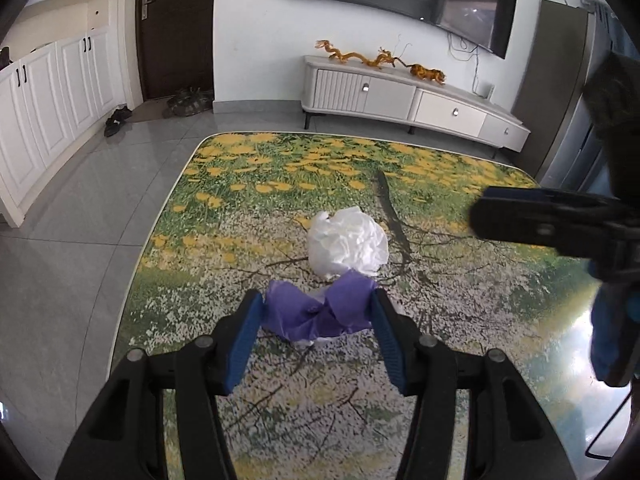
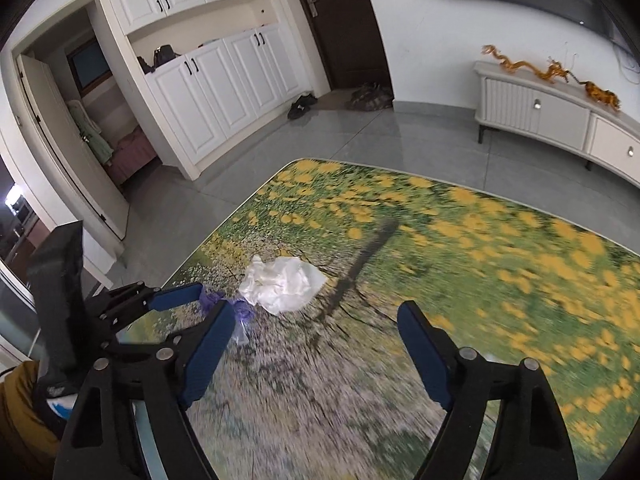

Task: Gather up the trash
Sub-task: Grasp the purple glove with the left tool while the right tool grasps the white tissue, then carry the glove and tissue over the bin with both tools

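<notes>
Purple crumpled plastic (image 1: 320, 312) sits pinched between the left gripper's (image 1: 319, 312) fingers on the flower-print tabletop (image 1: 460, 312), the white wad (image 1: 347, 245) just beyond, while the right gripper (image 2: 316, 332) hovers spread and empty; slippery film could slide free on lifting.

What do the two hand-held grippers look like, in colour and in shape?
Both look alike. The left gripper has black plastic linkage arms joined by round grey metal pins, and its two fingers carry blue ribbed pads. The right gripper has the same black frame, grey pins and blue pads. A thin dark cable hangs beside the right one in the left wrist view.
</notes>
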Demonstrator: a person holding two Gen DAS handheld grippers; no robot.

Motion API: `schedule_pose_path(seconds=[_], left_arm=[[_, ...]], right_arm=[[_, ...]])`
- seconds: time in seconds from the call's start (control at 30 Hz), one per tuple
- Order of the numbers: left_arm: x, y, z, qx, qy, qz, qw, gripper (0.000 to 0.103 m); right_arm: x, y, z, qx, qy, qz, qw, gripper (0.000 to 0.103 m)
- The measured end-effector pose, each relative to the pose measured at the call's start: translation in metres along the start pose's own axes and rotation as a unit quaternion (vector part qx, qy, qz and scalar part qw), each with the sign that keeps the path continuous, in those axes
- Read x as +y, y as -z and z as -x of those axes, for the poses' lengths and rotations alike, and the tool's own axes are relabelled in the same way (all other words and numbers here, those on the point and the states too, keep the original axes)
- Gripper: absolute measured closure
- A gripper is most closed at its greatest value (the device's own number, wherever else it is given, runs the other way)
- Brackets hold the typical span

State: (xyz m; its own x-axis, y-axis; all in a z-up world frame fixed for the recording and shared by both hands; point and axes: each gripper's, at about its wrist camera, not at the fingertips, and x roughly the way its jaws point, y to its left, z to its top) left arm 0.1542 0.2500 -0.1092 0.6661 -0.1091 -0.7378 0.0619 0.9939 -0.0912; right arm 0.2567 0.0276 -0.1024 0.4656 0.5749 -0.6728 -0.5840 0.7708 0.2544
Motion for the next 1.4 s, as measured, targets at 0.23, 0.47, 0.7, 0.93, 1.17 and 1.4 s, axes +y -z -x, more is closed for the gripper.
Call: schedule_pose_path(seconds=[0.23,0.47,0.7,0.93,1.17,1.4], left_arm=[[0.002,0.001,-0.001,0.001,0.021,-0.004,0.9998,0.067],[0.002,0.0,-0.002,0.004,0.029,-0.003,0.9996,0.068],[-0.002,0.001,-0.001,0.001,0.021,-0.011,0.9997,0.072],[-0.02,0.012,0.011,-0.011,0.004,-0.021,0.9997,0.081],[-0.042,0.016,0.035,-0.025,-0.002,-0.028,0.9993,0.095],[-0.069,0.019,0.066,-0.05,-0.007,-0.048,0.9976,0.096]], right_arm=[[0.011,-0.013,-0.046,0.022,-0.016,0.01,1.0,0.032],[0.0,-0.018,-0.082,0.045,-0.019,-0.008,0.999,0.05],[0.002,-0.01,-0.077,0.054,-0.018,0.005,0.998,0.095],[-0.002,0.008,-0.033,0.026,0.0,0.003,1.0,0.097],[-0.005,0.033,0.035,-0.011,0.019,-0.004,1.0,0.098],[-0.001,0.059,0.093,-0.041,0.032,-0.005,0.999,0.098]])
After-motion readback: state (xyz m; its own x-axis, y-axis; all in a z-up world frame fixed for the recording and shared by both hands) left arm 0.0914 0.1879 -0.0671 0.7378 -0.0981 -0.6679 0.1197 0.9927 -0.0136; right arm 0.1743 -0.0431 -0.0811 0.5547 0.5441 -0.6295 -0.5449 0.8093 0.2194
